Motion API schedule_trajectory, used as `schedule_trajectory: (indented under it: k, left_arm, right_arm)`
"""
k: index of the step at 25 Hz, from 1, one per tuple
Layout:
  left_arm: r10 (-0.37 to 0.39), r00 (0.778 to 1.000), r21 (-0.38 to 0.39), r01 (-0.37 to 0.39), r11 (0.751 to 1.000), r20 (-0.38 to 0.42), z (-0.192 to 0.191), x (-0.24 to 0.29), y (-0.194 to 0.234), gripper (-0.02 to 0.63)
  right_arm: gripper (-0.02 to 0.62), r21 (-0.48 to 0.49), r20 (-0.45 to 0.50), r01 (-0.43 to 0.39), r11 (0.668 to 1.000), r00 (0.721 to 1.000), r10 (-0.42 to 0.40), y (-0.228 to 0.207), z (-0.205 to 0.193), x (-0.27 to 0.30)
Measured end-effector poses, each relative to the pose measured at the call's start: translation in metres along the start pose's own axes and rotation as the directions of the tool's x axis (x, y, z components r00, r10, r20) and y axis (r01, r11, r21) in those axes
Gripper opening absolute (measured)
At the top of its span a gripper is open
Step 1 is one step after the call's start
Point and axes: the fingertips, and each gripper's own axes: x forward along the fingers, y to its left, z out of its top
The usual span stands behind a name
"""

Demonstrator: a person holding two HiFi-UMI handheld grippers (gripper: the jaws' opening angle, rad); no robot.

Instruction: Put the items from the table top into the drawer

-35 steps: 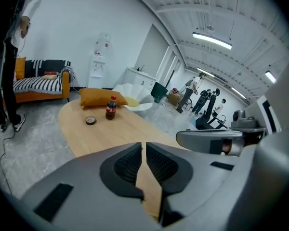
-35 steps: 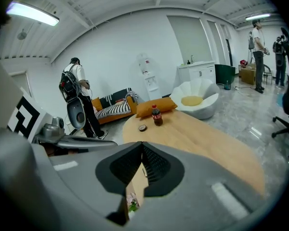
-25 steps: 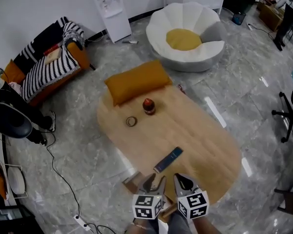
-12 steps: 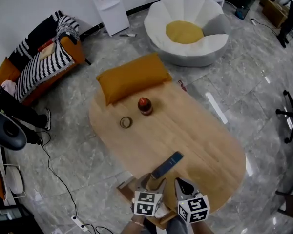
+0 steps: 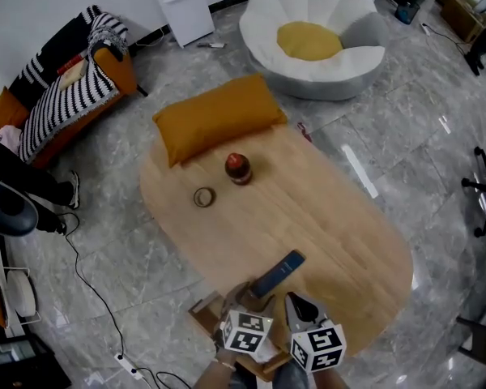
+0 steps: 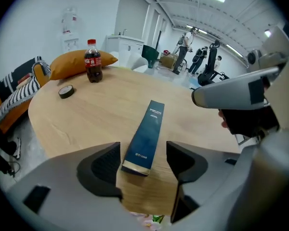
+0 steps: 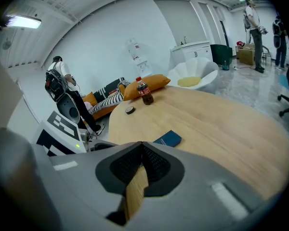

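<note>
Left gripper view, near to far: the left gripper (image 6: 143, 153) is shown with its jaws spread, having just been opening; the near end of the blue box (image 6: 145, 134) is framed between them, untouched by either pad. In the right gripper view, the right gripper (image 7: 142, 146) is seen with its pads pressed together on nothing. The box lies flat on the table (image 6: 86, 114) at its near edge. Farther off, at upper left, a tape roll (image 6: 65, 91) and a cola bottle (image 6: 92, 61) are found, well apart from the box. Risk, as judged: were one jaw set down on the box's end, the box could be shoved or skewed; a pinch at that end alone could let the long box swing. The drawer (image 5: 201, 314) is largely covered by the grippers in the head view, and its contents cannot be made out
</note>
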Motion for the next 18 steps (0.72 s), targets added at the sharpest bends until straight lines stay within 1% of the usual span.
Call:
schedule_trajectory:
  k: [3,6,11,13,16,18]
  left_arm:
    - [-0.006,1.0,-0.041,0.006,0.999,-0.012,-0.006,0.006,0.004,0.284]
    - [-0.012,1.0,-0.047,0.012,0.999,-0.019,-0.013,0.01,0.007,0.284]
    - [0.011,1.0,-0.079,-0.011,0.997,-0.005,-0.015,0.014,0.014,0.282]
    - [0.02,1.0,-0.059,-0.021,0.998,-0.013,-0.015,0.013,0.015,0.282]
    - [0.029,0.999,0.003,-0.029,1.0,-0.026,-0.017,0.014,0.016,0.281]
    - [0.032,0.999,0.008,-0.032,0.999,-0.025,-0.018,0.013,0.018,0.247]
  right_arm:
    - [0.003,-0.021,-0.016,0.0,1.0,1.0,-0.001,0.002,-0.008,0.001]
    - [0.003,-0.061,-0.027,0.007,0.998,1.0,-0.009,0.006,-0.013,0.001]
    - [0.003,-0.064,-0.029,0.012,0.998,0.999,-0.013,0.006,-0.017,0.004]
    - [0.003,-0.07,-0.034,0.016,0.997,0.999,-0.018,0.005,-0.02,0.004]
    - [0.003,-0.059,-0.036,0.027,0.998,0.999,-0.029,0.003,-0.024,0.001]
    - [0.003,-0.055,-0.041,0.031,0.998,0.999,-0.033,0.003,-0.027,0.0]
